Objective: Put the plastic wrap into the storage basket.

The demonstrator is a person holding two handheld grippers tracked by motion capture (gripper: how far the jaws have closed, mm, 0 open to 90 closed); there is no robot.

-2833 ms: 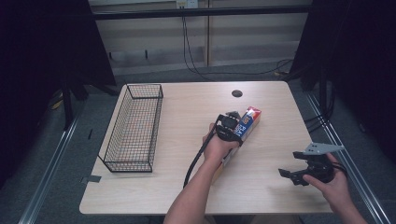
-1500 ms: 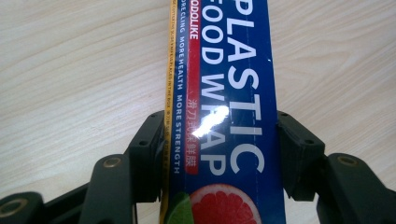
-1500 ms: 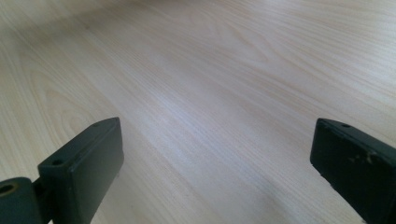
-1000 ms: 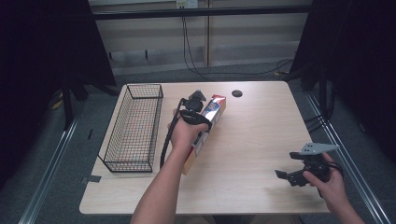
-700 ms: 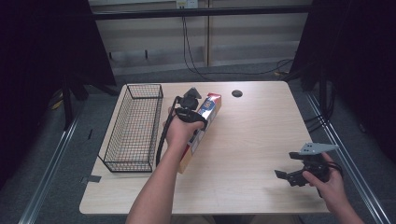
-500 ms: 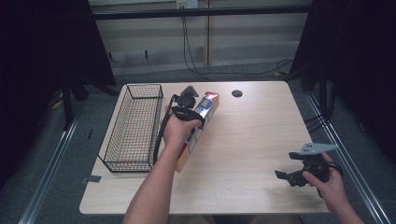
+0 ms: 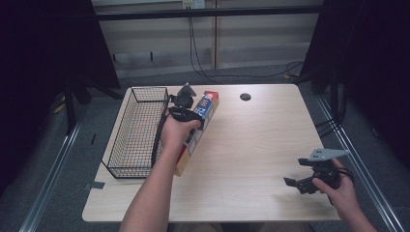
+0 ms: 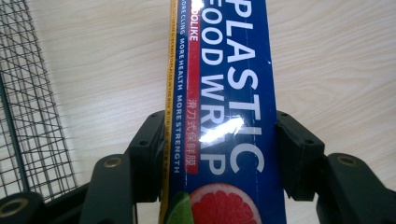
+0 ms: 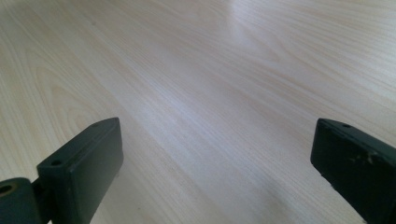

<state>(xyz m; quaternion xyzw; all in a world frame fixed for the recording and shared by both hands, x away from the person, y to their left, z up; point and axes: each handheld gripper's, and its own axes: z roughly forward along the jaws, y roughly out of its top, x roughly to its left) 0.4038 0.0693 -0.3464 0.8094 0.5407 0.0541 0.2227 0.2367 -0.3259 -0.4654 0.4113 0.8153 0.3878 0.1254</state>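
A long blue box of plastic food wrap [image 7: 199, 126] with a red end is held above the table, just right of the black wire basket [image 7: 137, 131]. My left gripper [image 7: 186, 108] is shut on it; in the left gripper view both black pads [image 8: 150, 154] press the sides of the blue box [image 8: 224, 116], with the basket mesh [image 8: 28, 112] to the left. Near the table's front right corner my right gripper [image 7: 303, 183] stands open, and in the right gripper view its jaws are wide apart with bare wood [image 9: 210, 107] between them [image 9: 212, 163].
The light wooden table [image 7: 261, 145] has a round black cable hole [image 7: 245, 96] near its far edge. Cables hang behind the table at the back wall. Dark curtains and metal frame rails stand at both sides.
My left gripper has carried the box from the table's middle right to the left, and it now sits beside the basket's right rim. The right gripper has stayed in place.
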